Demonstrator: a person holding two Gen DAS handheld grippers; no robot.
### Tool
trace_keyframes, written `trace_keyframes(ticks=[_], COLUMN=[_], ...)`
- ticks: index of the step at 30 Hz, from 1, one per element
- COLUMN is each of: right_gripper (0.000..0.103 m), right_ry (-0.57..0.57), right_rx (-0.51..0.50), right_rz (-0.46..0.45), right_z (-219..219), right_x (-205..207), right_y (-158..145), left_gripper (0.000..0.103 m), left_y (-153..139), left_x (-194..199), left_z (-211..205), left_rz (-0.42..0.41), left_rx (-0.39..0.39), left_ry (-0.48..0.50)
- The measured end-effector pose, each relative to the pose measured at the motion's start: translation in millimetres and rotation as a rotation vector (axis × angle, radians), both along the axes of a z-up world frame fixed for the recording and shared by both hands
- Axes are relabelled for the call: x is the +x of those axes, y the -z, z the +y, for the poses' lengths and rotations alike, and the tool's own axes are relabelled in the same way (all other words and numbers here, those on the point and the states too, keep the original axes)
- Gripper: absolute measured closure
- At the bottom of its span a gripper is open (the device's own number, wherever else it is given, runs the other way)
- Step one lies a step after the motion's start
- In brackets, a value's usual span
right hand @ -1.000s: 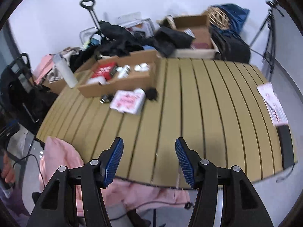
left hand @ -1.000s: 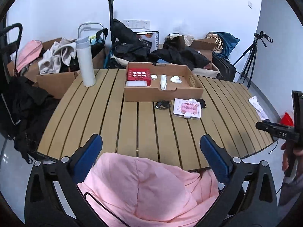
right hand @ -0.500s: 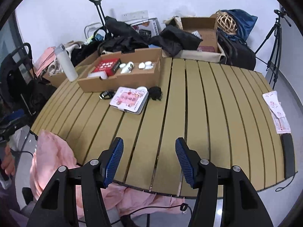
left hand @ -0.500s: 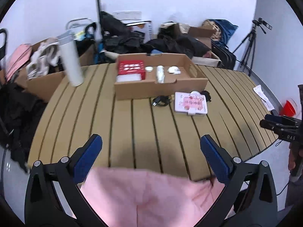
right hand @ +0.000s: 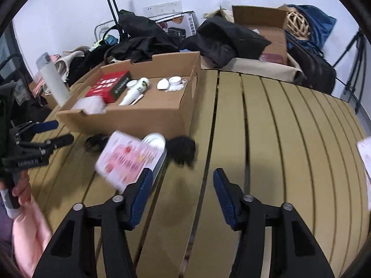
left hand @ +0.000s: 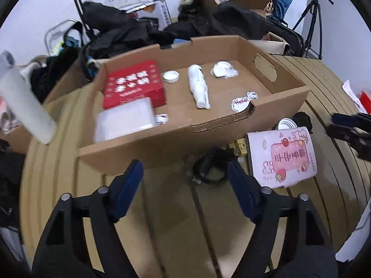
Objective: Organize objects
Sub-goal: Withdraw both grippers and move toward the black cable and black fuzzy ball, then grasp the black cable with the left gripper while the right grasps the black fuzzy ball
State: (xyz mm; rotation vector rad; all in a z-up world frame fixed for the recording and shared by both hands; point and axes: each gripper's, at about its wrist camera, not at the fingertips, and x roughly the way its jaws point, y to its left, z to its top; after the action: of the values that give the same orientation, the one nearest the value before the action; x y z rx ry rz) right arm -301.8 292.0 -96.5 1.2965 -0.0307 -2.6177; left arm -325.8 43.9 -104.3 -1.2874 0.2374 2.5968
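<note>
We held both tools, left [left hand: 184, 173] and right [right hand: 183, 185], wide and empty. The box [left hand: 231, 129] held several items; cable [left hand: 208, 164], booklet [left hand: 287, 155] and lid [right hand: 154, 140] remained on the table [right hand: 278, 139].

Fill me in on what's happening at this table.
A person with a gripper in each hand is tidying loose things on a slatted table. Both grippers are open and empty. The left gripper hovers by the black cable in front of the cardboard box, which holds a red box and a white bottle. The right gripper hangs near the pink booklet and a black fuzzy object, both outside the box.
</note>
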Motion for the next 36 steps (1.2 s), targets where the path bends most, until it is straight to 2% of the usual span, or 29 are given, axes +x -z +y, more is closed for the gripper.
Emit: trace_keyframes(ticks=[6, 7, 8, 10, 11, 17, 20, 21, 22, 24, 30, 34, 36], right_gripper=[0.055, 0.055, 0.056, 0.067, 0.068, 0.074, 0.078, 0.084, 0.097, 0.101, 0.102, 0.101, 0.101], right_ry=[0.009, 0.007, 0.004, -0.015, -0.02, -0.023, -0.023, -0.019, -0.013, -0.007, -0.031, -0.055, -0.031], right_rx=[-0.092, -0.105, -0.118, -0.153, -0.161, -0.193, -0.211, -0.215, -0.218, -0.227, -0.162, -0.202, -0.178], right_rz=[-0.027, -0.024, -0.024, -0.023, -0.024, -0.027, -0.052, -0.051, -0.044, -0.023, -0.005, -0.023, -0.032], right_z=[4.8, 4.9, 5.2, 4.7, 4.6, 8.9, 12.0, 14.4, 18.0, 26.0, 35.5, 36.3, 37.4], right_x=[-37.3, -38.7, -39.4, -39.5, -39.0, -32.1, -23.3, -19.3, -13.9, -0.3, 48.8, 70.6, 71.8], right_y=[27.3, 28.3, 29.3, 30.2, 30.2, 30.6, 25.8, 23.1, 18.4, 6.8, -16.9, -19.3, -15.6], left_gripper=[0.039, 0.051, 0.057, 0.082, 0.085, 0.09, 0.095, 0.097, 0.098, 0.098, 0.098, 0.098, 0.098], left_y=[15.7, 16.9, 19.2, 24.9, 26.6, 22.4, 2.3, -5.5, -13.3, -32.9, -69.9, -71.6, -69.2], left_x=[-11.1, -11.1, -12.3, -13.9, -13.5, 3.8, 27.5, 34.3, 41.1, 58.6, 115.0, 137.8, 142.3], left_z=[0.6, 1.2, 1.9, 5.2, 7.1, 19.2, 19.0, 17.5, 15.6, 9.7, -6.5, -6.3, -7.5], left_rz=[-0.013, -0.022, -0.042, -0.079, -0.088, -0.062, 0.003, 0.019, 0.032, 0.066, 0.105, 0.112, 0.103], left_rx=[0.016, 0.025, 0.037, 0.047, 0.055, 0.042, 0.032, 0.039, 0.048, 0.061, 0.178, 0.153, 0.159], left_ry=[-0.012, -0.007, 0.004, 0.016, 0.025, 0.035, 0.026, 0.022, 0.022, 0.004, -0.074, -0.115, -0.123])
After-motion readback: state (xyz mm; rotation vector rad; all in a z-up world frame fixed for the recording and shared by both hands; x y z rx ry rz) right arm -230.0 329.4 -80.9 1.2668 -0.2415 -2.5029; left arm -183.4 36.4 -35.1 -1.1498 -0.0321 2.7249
